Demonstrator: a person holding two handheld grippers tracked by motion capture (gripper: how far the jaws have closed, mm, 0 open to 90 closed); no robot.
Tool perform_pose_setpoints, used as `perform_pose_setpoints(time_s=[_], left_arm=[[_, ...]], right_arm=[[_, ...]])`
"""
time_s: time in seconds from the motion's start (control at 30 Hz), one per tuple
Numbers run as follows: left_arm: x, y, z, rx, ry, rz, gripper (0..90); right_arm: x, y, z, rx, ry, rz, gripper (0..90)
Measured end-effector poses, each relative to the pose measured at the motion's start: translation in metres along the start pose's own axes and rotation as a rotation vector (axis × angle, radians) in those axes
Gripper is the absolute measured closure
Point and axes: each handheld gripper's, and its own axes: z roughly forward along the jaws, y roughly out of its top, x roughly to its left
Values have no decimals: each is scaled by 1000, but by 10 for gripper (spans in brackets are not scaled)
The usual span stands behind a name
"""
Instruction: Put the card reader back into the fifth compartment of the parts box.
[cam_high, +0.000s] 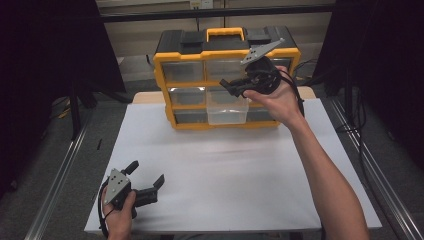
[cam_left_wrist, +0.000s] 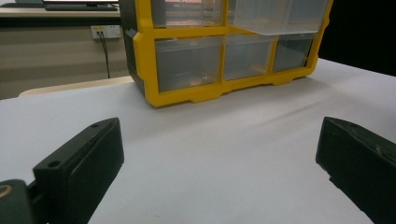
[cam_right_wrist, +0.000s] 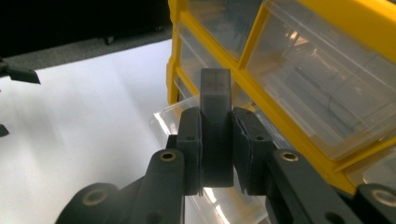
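White paper covers the table (cam_high: 225, 170) in front of you, with dark curtains to either side and a yellow-framed plastic organiser cabinet with clear drawers (cam_high: 226, 75) standing at the far edge. One clear drawer (cam_high: 227, 107) in its middle column is pulled out toward you.

Your right gripper (cam_right_wrist: 215, 144), raised at the cabinet's front, has its jaws closed most of the way, pressing on both sides of a small dark grey rectangular block (cam_right_wrist: 215, 121). The block stands on end between the pads, its long axis running along the jaws and its top sticking out past their tips. In the high view this gripper (cam_high: 239, 86) sits just above the open drawer, pointing left across the cabinet face.

What matters for a next move is that the open drawer lies directly below and just ahead of the block, its rim (cam_right_wrist: 163, 119) showing beneath the jaws in the right gripper view. The block would likely go down into it or come away from it; the pictures do not settle which.

Your left gripper (cam_high: 147, 182) rests low on the paper near you, well apart from the cabinet, jaws spread wide with nothing between them. Your right hand is much the nearer.
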Motion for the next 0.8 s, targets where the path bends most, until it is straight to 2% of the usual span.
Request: perform_pose_setpoints(time_s=[0.23, 0.6, 0.67, 0.8], left_arm=[[0, 0, 0, 5, -3, 9, 12], [0, 0, -1, -2, 4, -6, 12], [1, -1, -1, 9, 6, 9, 12], [1, -1, 0, 8, 2, 6, 12]], right_arm=[[-9, 4, 5, 15, 10, 17, 741], [-19, 8, 16, 96, 0, 16, 741], [-20, 8, 19, 106, 9, 15, 741], [-22, 6, 25, 147, -1, 15, 741]])
